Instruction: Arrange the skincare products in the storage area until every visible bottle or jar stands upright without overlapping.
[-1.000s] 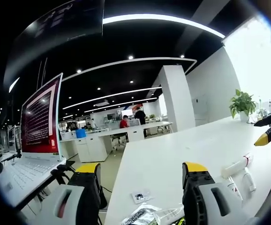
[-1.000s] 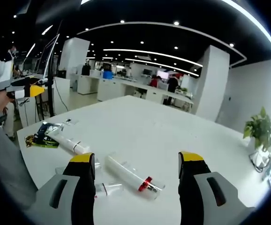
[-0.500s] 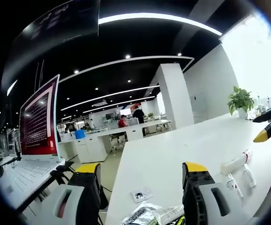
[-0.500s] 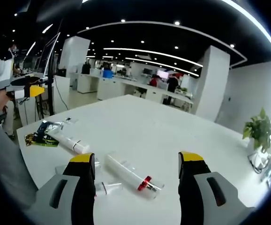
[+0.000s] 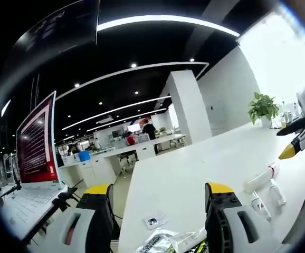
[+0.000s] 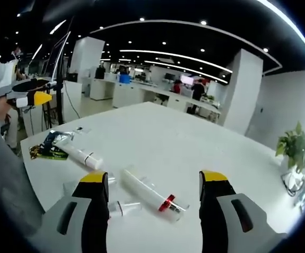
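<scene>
My right claw [image 6: 154, 182] hovers wide and empty above the white bench [image 6: 194, 142]; the red-banded clear tube [image 6: 151, 193] lies flat between its jaws. My left claw [image 5: 160, 192] hovers wide and empty near the bench edge.

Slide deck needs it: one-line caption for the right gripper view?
Open right gripper hovers over a white table where a clear red-banded tube and white tube lie flat.
</scene>
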